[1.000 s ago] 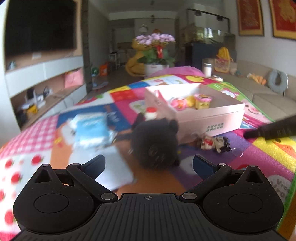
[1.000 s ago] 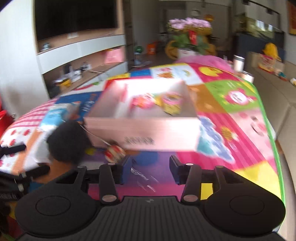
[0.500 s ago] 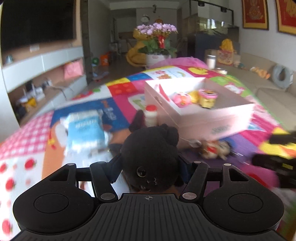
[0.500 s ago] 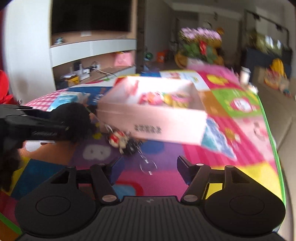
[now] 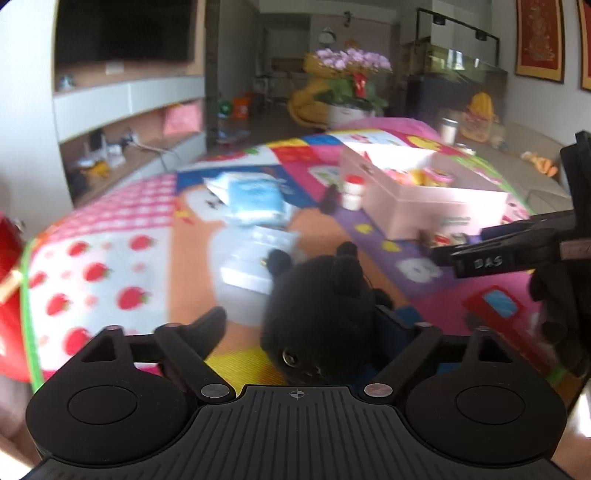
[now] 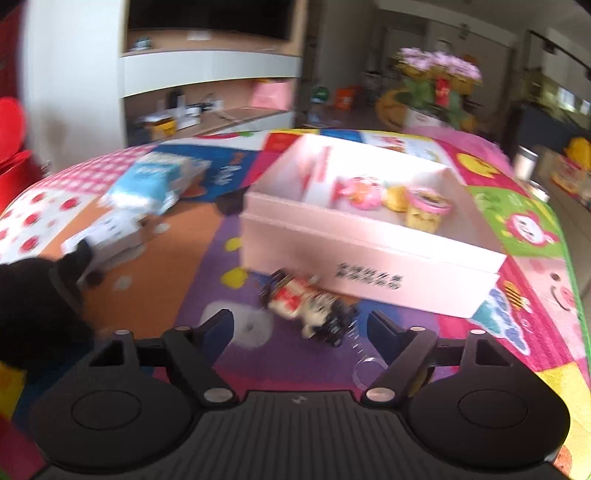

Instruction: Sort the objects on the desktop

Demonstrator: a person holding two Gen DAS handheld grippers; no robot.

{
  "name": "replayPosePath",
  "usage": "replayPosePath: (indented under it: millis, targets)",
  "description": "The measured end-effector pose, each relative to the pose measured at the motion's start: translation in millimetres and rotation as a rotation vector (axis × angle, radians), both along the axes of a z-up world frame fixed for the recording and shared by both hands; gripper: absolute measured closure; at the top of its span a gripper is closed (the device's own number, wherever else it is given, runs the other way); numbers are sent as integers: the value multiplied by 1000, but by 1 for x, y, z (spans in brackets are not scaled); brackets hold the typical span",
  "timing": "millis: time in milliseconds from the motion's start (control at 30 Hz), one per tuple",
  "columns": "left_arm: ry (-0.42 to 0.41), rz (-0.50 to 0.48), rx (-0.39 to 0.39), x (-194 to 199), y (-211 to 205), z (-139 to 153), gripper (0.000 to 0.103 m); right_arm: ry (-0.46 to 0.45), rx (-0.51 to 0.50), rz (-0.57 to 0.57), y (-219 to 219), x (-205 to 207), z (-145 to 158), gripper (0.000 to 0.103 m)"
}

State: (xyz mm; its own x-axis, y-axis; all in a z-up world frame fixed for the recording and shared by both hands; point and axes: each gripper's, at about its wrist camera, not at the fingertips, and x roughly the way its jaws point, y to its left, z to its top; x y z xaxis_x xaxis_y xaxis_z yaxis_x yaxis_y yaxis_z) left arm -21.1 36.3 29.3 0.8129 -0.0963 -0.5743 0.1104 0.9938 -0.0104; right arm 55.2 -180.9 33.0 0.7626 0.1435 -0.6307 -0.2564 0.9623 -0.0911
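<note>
Left wrist: jaws opening, black plush [image 5: 325, 325] between; right jaws opening over keychain figure [image 6: 306, 306], untouched

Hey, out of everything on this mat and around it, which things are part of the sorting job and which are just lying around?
Job:
- pink box
- black plush toy
- figure keychain
- blue tissue pack
- small red-capped bottle

Lying about:
- flower pot
- TV
- shelf clutter

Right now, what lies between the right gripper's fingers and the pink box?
A small figurine keychain lies on the mat between the opening right gripper and the pink box, in the right wrist view.
</note>
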Motion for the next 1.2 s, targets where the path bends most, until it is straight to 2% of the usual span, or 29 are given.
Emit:
replayPosePath:
  millis: [200,333,400,500,533,600,733,933,1033,1133,1200]
  targets:
    - [39,-92,29,-4,10,3,6,18,-17,-44,-11,0,-5,20]
    - [44,-73,33,-8,19,3,3,51,-18,-64,-29,-13,-11,18]
    - [75,-102,-16,-8,24,4,3,67,10,-70,-37,-22,-13,14]
    - [123,-173,-157,-9,25,4,3,75,56,-67,-44,-37,-14,9]
    - [135,-183,-172,-9,21,3,3,72,66,-64,-45,-41,-15,8]
    - [126,-193,-153,-10,9,1,3,59,70,-70,-45,-47,-17,5]
    - [129,-185,-145,-6,-6,-3,2,45,77,-92,-43,-50,-22,4]
    - [112,-85,-184,20,-12,-5,2,38,85,-97,-44,-50,-23,0]
    - [95,-120,-156,36,-19,-7,2,37,84,-98,-43,-50,-24,0]
    - [105,-198,-59,45,-31,-12,1,36,83,-100,-43,-51,-24,0]
    - [104,-216,-25,41,-31,-11,1,35,84,-99,-43,-52,-24,0]
